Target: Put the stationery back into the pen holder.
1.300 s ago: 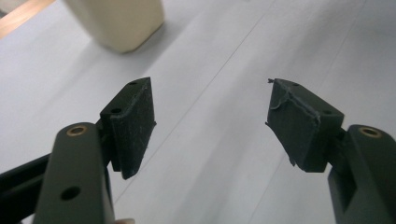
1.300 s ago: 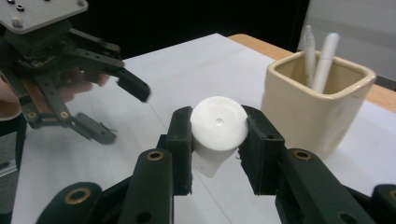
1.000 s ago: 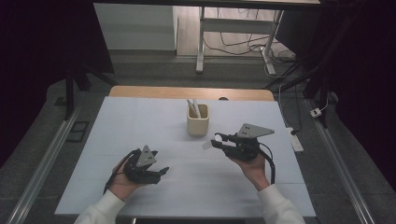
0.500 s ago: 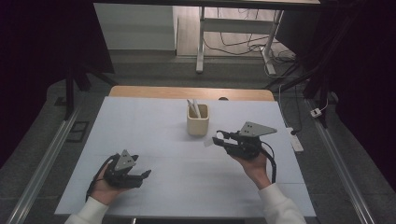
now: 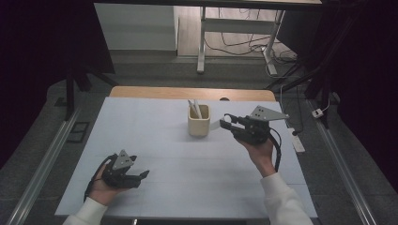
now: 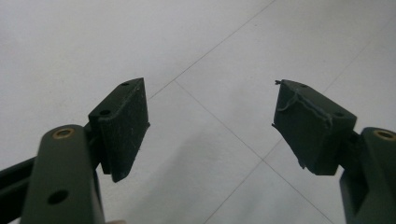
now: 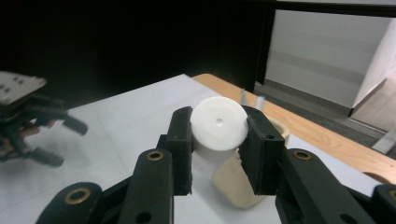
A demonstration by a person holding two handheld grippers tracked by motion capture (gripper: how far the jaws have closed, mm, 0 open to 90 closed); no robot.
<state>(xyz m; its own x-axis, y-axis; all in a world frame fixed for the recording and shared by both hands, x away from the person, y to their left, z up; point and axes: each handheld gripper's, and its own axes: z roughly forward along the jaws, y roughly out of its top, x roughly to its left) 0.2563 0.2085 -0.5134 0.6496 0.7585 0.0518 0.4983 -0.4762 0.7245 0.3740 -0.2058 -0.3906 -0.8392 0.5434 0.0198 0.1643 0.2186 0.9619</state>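
Looking down from the high view, the right tongs hover just right of the beige cup near the far middle of the bench, with two white sticks standing in the cup. The left tongs rest low at the near left, well apart. In the left gripper view, the left tongs gape released over bare bench. In the right gripper view, the right tongs are clenched on a white cylinder, its flat round end facing the camera, the cup right behind.
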